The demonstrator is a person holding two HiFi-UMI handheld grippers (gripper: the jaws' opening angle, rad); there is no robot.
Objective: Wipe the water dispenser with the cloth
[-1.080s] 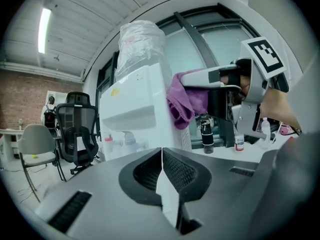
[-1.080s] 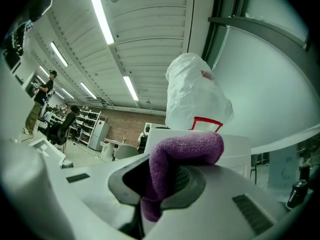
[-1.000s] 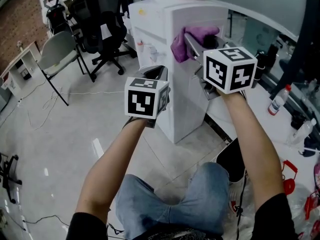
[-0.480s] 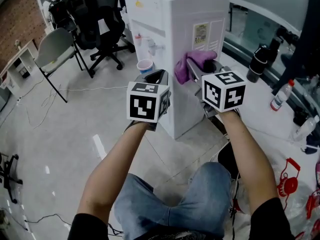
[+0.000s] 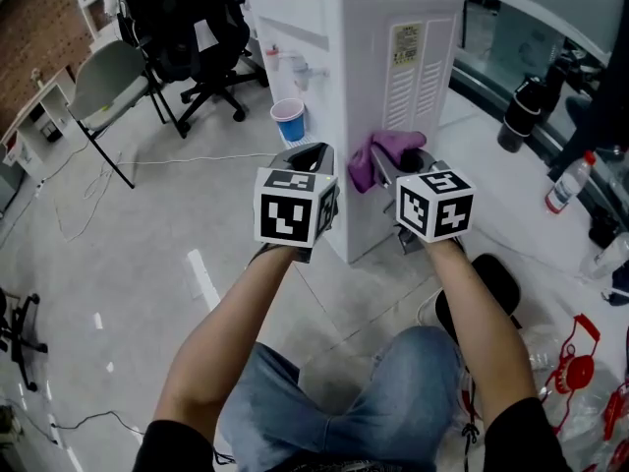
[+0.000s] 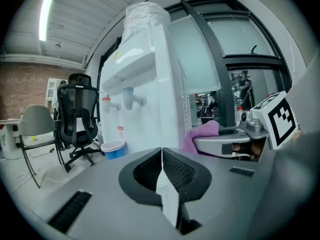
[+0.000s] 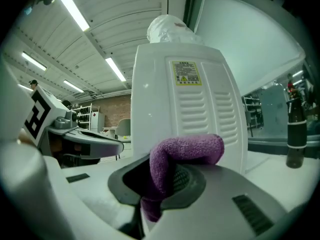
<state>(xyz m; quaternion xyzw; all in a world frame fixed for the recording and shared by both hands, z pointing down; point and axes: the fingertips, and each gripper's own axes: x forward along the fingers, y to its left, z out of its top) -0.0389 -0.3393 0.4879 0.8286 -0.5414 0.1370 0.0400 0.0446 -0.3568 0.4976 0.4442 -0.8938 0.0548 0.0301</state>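
The pale tiled floor (image 5: 118,264) takes up most of what I see below me. On it stands the white water dispenser (image 5: 373,57), with its taps on the front face and a slatted side panel with a yellow label turned toward me. To the left, well apart from it, are a black office chair (image 5: 187,28) and a grey chair (image 5: 113,87).

My left tongs (image 5: 307,155) hang just beside the dispenser's front corner. Seen in the left gripper view, these tongs (image 6: 161,166) have their jaws pressed flat together. My right tongs (image 5: 385,165) point at the side panel. The right gripper view shows their jaws clamped on the purple cloth (image 7: 185,154), which bulges up and over the jaw tips.

In the head view the cloth (image 5: 388,150) sits against the dispenser's side, at the lower end of the slats, and seems to touch the panel.

A blue paper cup (image 5: 289,121) stands below the taps at the front. On the worktop (image 5: 511,205) to the right are a dark bottle (image 5: 518,114) and a small clear bottle (image 5: 567,183).
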